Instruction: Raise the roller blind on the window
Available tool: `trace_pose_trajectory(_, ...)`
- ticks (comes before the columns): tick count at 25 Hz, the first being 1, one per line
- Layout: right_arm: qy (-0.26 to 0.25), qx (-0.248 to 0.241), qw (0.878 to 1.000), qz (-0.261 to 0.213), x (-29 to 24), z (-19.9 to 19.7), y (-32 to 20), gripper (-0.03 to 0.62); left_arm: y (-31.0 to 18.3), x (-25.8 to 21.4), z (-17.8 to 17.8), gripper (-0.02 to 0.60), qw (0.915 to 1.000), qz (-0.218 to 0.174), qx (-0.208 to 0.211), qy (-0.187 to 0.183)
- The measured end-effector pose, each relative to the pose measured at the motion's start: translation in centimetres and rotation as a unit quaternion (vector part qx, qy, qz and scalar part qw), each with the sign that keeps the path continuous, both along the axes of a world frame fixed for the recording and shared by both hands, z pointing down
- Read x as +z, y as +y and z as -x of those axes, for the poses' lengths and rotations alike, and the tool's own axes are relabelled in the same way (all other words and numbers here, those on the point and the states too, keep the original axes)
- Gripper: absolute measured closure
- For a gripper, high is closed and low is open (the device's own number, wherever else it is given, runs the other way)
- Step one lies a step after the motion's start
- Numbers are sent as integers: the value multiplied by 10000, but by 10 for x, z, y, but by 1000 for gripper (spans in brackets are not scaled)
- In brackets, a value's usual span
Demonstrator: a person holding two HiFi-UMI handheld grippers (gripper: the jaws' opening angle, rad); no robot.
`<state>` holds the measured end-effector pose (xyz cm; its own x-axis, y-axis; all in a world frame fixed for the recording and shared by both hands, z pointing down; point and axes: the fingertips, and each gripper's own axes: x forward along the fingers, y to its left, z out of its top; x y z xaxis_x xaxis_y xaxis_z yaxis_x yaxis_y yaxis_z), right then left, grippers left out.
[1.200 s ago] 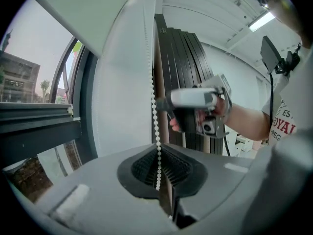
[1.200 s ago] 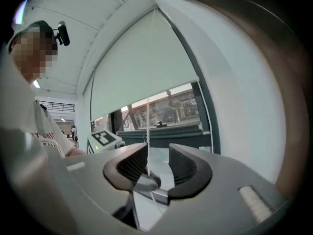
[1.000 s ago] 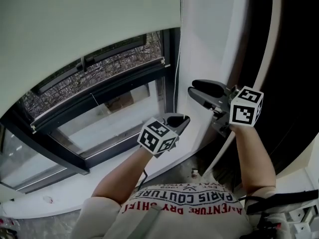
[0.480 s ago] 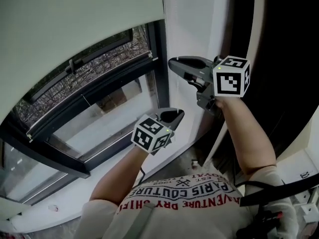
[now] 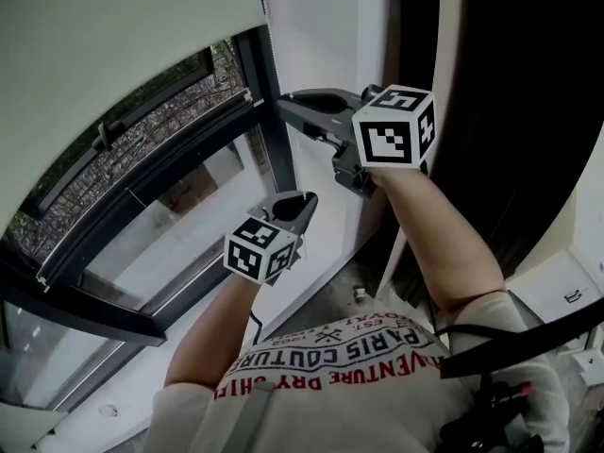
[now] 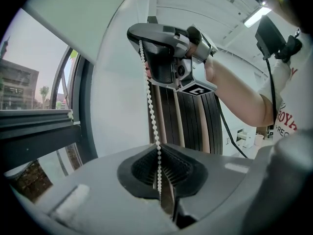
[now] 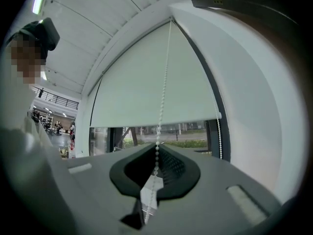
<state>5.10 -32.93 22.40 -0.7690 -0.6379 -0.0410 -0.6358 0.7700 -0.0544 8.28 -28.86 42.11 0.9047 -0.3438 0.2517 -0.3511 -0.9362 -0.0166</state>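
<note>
Both grippers are clamped on the bead chain [image 6: 152,112] beside the right side of the window [image 5: 184,192]. The left gripper [image 5: 304,199] holds it lower and the right gripper [image 5: 289,103] higher (each pair of jaws is pressed together on the beads). The roller blind [image 5: 113,36] covers the upper part of the glass.

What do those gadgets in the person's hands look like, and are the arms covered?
The left hand-held gripper and right hand-held gripper are dark grey, rounded beak-like shells with black ribbed pads. Each carries a white cube printed with black square markers. A thin black cable trails from the right one. The arms are bare below a white T-shirt with red lettering.
</note>
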Motion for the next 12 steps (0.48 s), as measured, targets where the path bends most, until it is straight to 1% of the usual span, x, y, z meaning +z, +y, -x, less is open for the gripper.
trace_pose_trajectory(4,325,251,9990,-168,5,3,0,583,2,4,4,577,9999,-68,9,-104)
trace_pose_trajectory(6,496,343,9981,-149,14,5,0,583,2,13,6,577,9998,-36,26,-216)
trace_pose_trajectory(10,870,423,9953,34,50,10,-2,585,2,50,9,577,9983,187,11,-544)
trace_pose_trajectory(12,1076,455,9930,197,77,11,0,585,3,76,11,577,9967,396,-29,-708)
